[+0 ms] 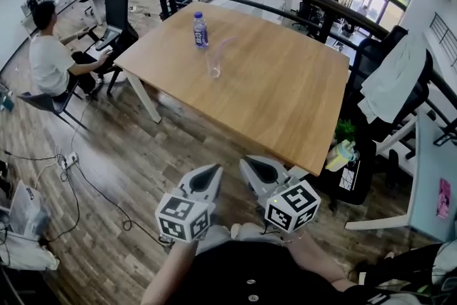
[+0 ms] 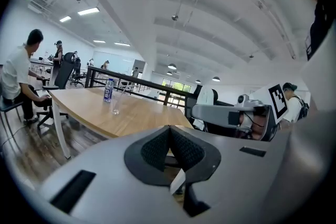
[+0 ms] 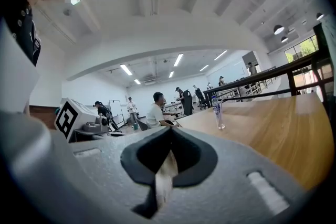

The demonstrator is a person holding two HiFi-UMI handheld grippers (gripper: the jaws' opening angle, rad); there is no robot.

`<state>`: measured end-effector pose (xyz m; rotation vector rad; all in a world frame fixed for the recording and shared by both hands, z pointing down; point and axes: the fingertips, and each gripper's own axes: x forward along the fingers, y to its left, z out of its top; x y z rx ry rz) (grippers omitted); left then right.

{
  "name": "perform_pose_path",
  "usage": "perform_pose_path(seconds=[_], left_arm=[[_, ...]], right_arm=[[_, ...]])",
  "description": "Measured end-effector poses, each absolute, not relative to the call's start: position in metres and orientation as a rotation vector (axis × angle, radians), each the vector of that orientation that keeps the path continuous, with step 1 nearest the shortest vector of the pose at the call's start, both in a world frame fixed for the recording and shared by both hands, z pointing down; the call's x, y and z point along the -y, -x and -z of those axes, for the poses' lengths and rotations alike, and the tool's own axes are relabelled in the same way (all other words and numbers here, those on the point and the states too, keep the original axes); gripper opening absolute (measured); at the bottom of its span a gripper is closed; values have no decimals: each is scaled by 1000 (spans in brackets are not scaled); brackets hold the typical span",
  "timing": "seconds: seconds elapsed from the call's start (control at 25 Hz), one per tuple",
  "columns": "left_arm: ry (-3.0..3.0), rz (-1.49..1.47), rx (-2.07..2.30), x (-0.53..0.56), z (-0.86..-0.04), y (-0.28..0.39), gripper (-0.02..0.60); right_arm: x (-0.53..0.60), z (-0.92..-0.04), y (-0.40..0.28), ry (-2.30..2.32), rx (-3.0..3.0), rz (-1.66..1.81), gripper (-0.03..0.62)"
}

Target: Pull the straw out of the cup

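Wooden table (image 1: 285,96) carried the clear cup (image 1: 213,68) on its far left part, just in front of a blue-labelled bottle (image 1: 201,30) and well apart from both of your grippers. You held the left gripper (image 1: 211,171) and the right gripper (image 1: 250,165) close to your body, short of the table's near edge, both aimed roughly level at the table. On each, the jaws were pressed together with nothing between them.

Finding: the step in hand was judged to be the approach, with no contact made yet.

Recommendations:
- You would have done well to open one gripper before reaching the cup, not over it.
- The pinch belonged on the free upper part of the straw (image 1: 224,46), above the rim.
- The draw should have followed the straw's own line, since a sideways pull risked tipping the light cup.
- Your other gripper could have steadied the cup wall.

Orientation: the straw's long axis stood tilted off upright, foot in the cup, upper end leaning rightward in the head view, away from the bottle
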<state>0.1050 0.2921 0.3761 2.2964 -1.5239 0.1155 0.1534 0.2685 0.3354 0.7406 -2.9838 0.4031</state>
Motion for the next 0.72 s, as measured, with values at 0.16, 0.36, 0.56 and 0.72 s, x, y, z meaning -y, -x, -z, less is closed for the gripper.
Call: perform_pose_path(seconds=[0.16,0.36,0.56,0.72], left_arm=[[-2293,-102,1531,-283,-379,-110,14],[-2259,-94,1539,-279,-386,-114,14],[-2209,-86,1539,-279,-398,-116,14],[-2193,-65,1533,-271,-403,-109,14]], right_arm=[[-264,-341,-160,-719,2971,-372,-2],[-262,-351,-167,-711,2960,-409,-2],[-261,-371,-167,-677,2926,-448,-2],[-245,-377,-160,-701,2911,-428,-2]])
